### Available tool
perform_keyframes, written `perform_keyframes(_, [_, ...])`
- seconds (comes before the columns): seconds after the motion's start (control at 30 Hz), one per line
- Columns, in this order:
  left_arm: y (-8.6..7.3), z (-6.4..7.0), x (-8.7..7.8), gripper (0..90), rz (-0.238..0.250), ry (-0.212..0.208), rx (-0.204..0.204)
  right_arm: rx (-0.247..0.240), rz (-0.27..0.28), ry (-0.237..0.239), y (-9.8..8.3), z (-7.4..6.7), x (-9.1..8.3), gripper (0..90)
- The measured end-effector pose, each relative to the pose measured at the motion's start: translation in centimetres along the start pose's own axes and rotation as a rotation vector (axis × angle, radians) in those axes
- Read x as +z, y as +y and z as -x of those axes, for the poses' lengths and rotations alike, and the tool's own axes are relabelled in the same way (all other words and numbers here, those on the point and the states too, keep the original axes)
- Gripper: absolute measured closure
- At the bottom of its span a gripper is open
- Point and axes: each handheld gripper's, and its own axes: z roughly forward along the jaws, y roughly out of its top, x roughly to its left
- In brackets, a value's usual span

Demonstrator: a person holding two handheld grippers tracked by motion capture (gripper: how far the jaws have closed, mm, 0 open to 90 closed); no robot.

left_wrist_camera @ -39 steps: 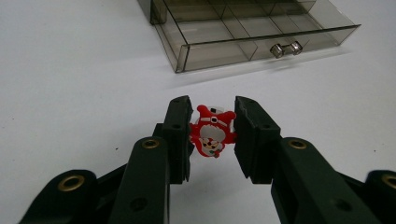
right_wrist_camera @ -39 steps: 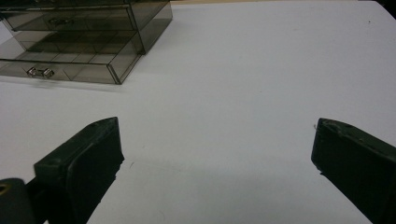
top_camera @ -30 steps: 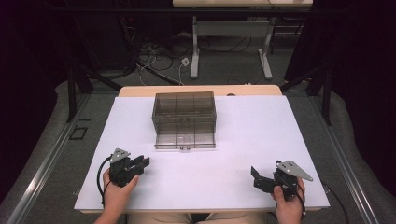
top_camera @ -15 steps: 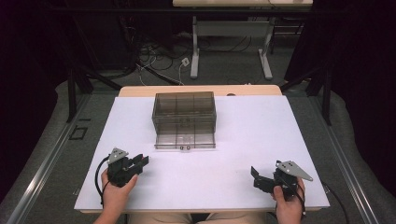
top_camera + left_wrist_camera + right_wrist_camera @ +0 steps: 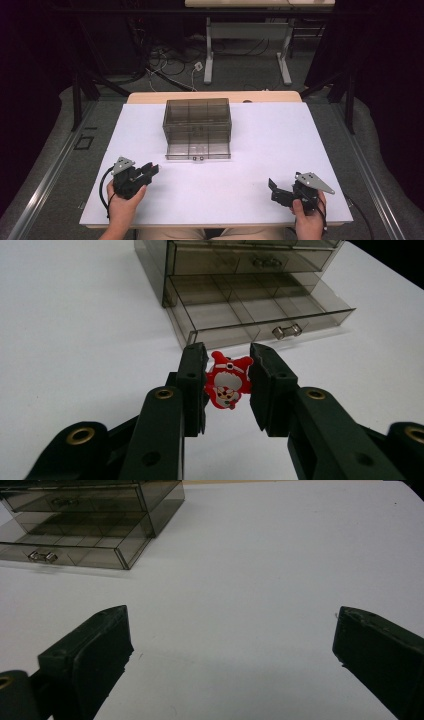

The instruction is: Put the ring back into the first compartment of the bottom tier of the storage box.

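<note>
My left gripper (image 5: 152, 168) is at the table's near left, shut on a small red Santa figure (image 5: 228, 382) that hangs upside down between its jaws (image 5: 228, 350). Ahead of it stands a smoky see-through drawer box (image 5: 196, 120) (image 5: 240, 260), whose bottom drawer (image 5: 198, 150) (image 5: 260, 310) is pulled out; its compartments look empty. At the near right, my right gripper (image 5: 273, 190) stands open, with nothing but bare table between its wide-apart jaws (image 5: 232, 617). The drawer box (image 5: 90, 510) lies off to its far left.
The white table top (image 5: 270, 145) stretches between the two grippers and the box. Its front edge runs just under both hands. Beyond the far edge are dark floor, cables and the legs of another table (image 5: 247, 45).
Hardly anything: the left gripper has drifted a touch to the left, still with the Santa figure in it. The right gripper and the drawer box are where they were.
</note>
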Motion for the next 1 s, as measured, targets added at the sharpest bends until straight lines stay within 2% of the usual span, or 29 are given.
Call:
perform_keyframes(0.17, [0.7, 0.0, -0.3, 68.9, 0.015, -0.002, -0.002, -0.005, -0.021, -0.014, 0.0, -0.1, -0.1, 1.9])
perform_keyframes(0.2, [0.9, 0.0, -0.3, 68.9, 0.021, 0.0, 0.0, -0.002, -0.005, -0.002, -0.1, -0.1, 0.0, 1.9])
perform_keyframes(0.6, [2.4, -0.2, -0.1, 69.0, 0.043, 0.007, 0.0, 0.003, -0.002, -0.009, -0.1, 0.0, 0.0, 2.0])
perform_keyframes(0.63, [2.5, -0.2, 0.0, 69.0, 0.044, 0.007, 0.0, 0.008, 0.023, -0.018, -0.2, -0.1, 0.2, 2.0])
perform_keyframes(0.7, [2.7, -0.1, 0.2, 69.0, 0.047, 0.008, 0.0, 0.008, 0.023, -0.018, -0.2, -0.1, 0.2, 2.1])
perform_keyframes(0.77, [2.8, -0.1, 0.4, 69.0, 0.046, 0.01, 0.0, 0.01, -0.005, -0.006, -0.2, 0.0, 0.0, 2.1])
perform_keyframes(1.0, [3.2, 0.1, 1.0, 69.0, 0.038, 0.009, 0.005, 0.008, -0.008, -0.009, -0.2, 0.1, 0.1, 2.2])
